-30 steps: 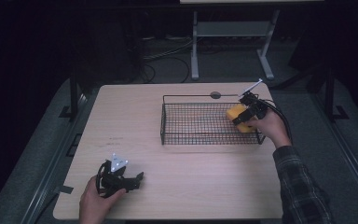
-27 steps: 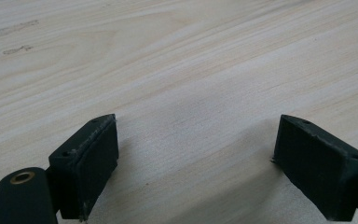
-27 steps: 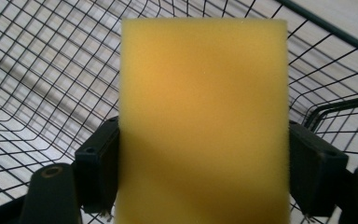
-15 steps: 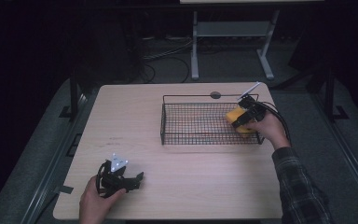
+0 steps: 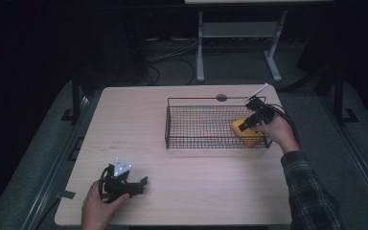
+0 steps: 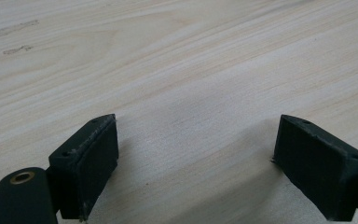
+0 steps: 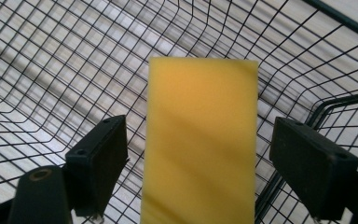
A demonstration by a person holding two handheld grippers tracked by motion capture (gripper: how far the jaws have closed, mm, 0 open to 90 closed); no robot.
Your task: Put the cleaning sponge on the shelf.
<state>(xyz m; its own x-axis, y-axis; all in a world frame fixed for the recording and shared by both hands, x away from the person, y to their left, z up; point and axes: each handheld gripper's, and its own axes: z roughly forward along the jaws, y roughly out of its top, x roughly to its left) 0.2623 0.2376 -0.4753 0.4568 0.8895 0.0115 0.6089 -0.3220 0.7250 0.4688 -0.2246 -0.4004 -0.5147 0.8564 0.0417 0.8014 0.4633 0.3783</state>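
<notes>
A yellow sponge lies in the right end of a black wire basket on the wooden table. My right gripper reaches into that end from above. In the right gripper view the sponge sits between the jaws of my right gripper with a gap on each side, so the gripper is open; its jaws have just been opening. My left gripper rests near the table's front left, held by a hand. In the left gripper view my left gripper is open over bare wood.
The basket's wire walls surround the sponge closely on the right side. A small dark round grommet sits in the table just behind the basket. A metal stand and cables lie on the dark floor beyond the table.
The right gripper and the sponge have sunk slightly into the basket's right end. The left gripper has not moved.
</notes>
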